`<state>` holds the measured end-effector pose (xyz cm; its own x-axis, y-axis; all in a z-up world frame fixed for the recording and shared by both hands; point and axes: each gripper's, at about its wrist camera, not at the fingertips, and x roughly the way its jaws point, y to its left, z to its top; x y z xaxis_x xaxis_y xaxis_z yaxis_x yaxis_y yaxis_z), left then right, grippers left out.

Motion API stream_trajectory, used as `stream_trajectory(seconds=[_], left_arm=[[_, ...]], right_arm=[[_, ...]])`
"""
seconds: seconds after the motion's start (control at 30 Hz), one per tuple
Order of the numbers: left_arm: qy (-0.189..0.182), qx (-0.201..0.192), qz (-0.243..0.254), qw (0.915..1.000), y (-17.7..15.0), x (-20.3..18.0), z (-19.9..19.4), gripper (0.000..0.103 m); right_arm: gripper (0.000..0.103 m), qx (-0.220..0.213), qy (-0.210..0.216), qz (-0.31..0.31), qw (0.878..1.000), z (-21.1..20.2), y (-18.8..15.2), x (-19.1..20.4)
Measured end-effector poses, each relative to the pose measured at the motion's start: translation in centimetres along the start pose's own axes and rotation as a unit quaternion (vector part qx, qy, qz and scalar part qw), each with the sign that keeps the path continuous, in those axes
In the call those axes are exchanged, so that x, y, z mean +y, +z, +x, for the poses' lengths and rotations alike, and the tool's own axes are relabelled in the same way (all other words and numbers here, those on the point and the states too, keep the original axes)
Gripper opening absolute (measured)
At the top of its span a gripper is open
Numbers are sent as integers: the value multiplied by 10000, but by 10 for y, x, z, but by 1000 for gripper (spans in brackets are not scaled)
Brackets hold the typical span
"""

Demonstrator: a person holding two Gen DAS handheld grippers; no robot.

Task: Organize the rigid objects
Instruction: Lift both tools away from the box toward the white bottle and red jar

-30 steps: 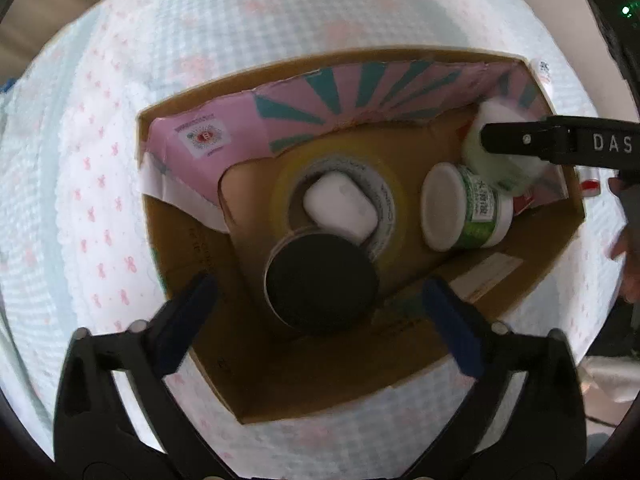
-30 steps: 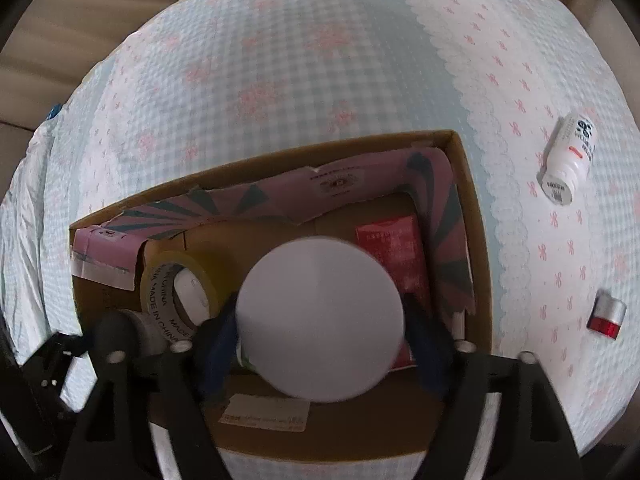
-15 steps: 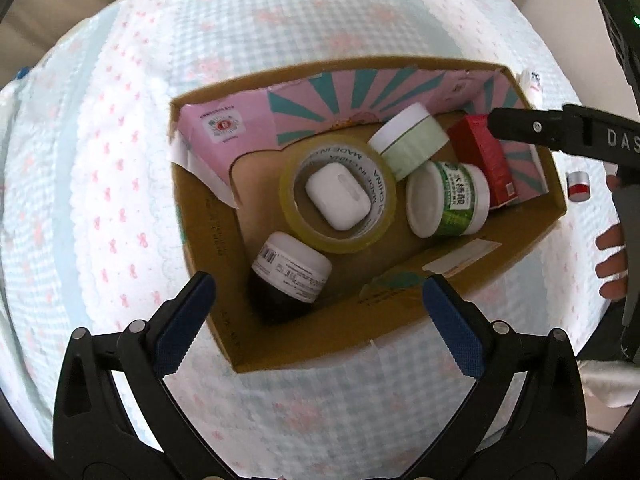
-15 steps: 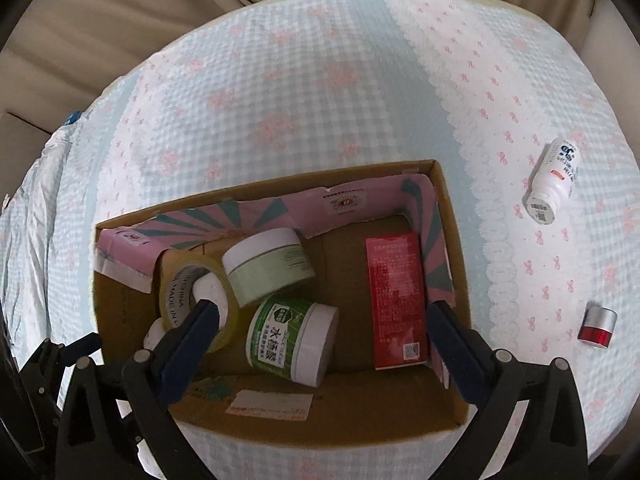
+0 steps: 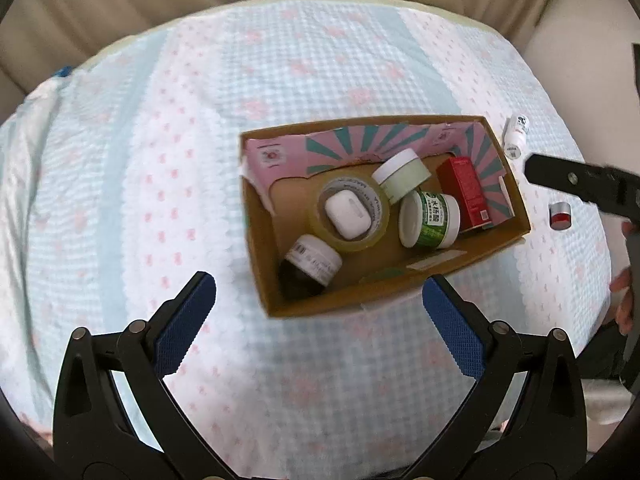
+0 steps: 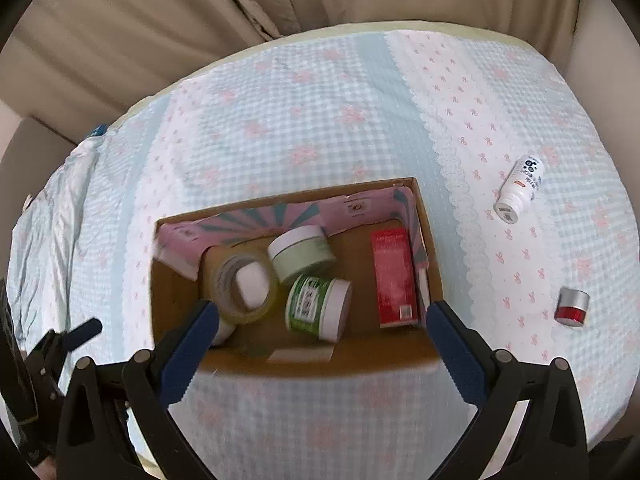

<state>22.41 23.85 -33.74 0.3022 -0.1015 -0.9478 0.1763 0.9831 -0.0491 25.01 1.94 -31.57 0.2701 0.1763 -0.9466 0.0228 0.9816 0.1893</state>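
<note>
A cardboard box [image 5: 500,248] [image 6: 176,304] on the bed holds a tape roll [image 5: 352,216] [image 6: 240,284] with a white earbud case [image 5: 346,214] inside it, a pale green jar [image 5: 402,176] [image 6: 300,252], a green-labelled jar [image 5: 430,220] [image 6: 318,306], a red carton [image 5: 464,192] [image 6: 394,276] and a dark jar [image 5: 310,266]. A white bottle [image 5: 516,134] [image 6: 520,188] and a small red-and-silver jar [image 5: 560,214] [image 6: 572,306] lie on the bedcover right of the box. My left gripper [image 5: 318,324] and right gripper [image 6: 322,344] are both open, empty, above the box's near side.
The bed [image 5: 160,160] has a light blue and white checked cover with pink bows. Beige curtains [image 6: 200,20] hang behind it. The right gripper's arm [image 5: 580,188] reaches in from the right in the left wrist view.
My right gripper let go of the pale green jar into the box and opened. Both grippers have pulled up and back from the box.
</note>
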Motion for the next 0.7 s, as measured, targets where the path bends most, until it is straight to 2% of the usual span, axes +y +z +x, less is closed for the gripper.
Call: stream_trajectory(seconds=[0.13, 0.37, 0.57, 0.63, 0.7], left_arm=[[61, -191, -147, 9997, -12, 4, -34, 103], [173, -586, 166, 9980, -20, -8, -72, 103], [20, -773, 464, 9959, -11, -41, -88, 103], [-185, -847, 641, 9942, -6, -60, -92, 103], [-178, -883, 845, 9923, 0, -81, -94, 103]], right_arm=[[103, -117, -27, -183, 9998, -31, -14, 10], [103, -202, -256, -104, 9994, -75, -32, 2], [103, -333, -515, 207, 9979, -108, -48, -28], [103, -409, -608, 402, 9965, -118, -52, -46], [103, -430, -641, 588, 9953, -126, -56, -68]])
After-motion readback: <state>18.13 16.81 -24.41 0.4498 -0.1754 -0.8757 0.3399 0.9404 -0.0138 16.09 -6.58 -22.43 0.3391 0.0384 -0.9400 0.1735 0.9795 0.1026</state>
